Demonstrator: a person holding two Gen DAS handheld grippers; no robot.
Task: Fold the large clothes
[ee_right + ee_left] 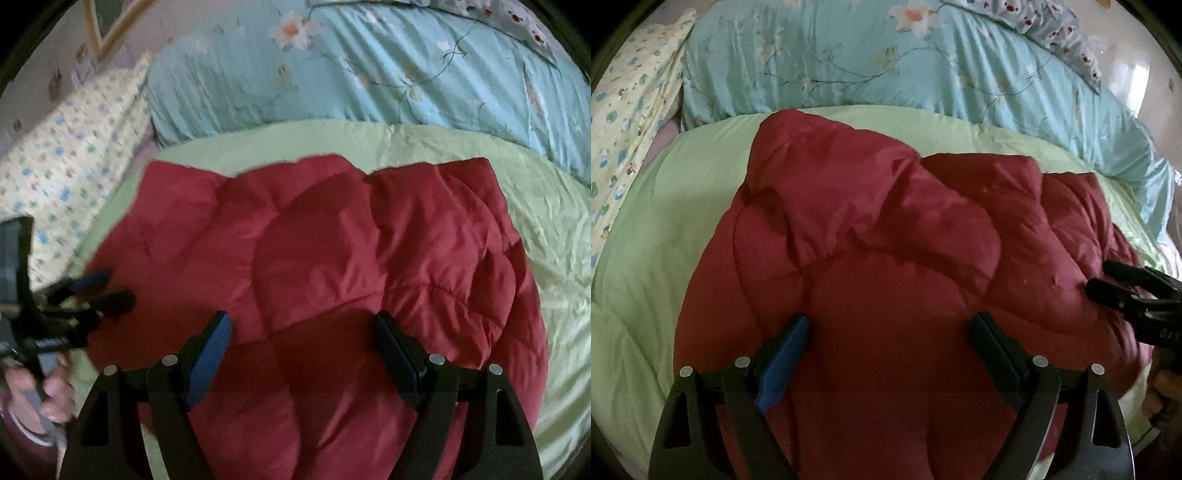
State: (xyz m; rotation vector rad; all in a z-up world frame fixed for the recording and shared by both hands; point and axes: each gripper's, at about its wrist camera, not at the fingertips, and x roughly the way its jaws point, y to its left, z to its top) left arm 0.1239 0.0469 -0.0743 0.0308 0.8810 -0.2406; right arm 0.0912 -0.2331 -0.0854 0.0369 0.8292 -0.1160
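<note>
left tongs [890,332] wide, empty | right tongs [303,328] wide (empty) | one red padded jacket [871,258] | two quilts

A dark red quilted jacket [886,258] lay on a plain pale green quilt [646,258], beside a turquoise floral duvet [849,62] and a cream pillow [74,166] with blue-green dots.

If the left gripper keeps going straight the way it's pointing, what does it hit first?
Most likely the red puffy jacket. The left gripper points down at it with jaws wide open and nothing between them. How much gap remains is hard to judge from this view.
</note>
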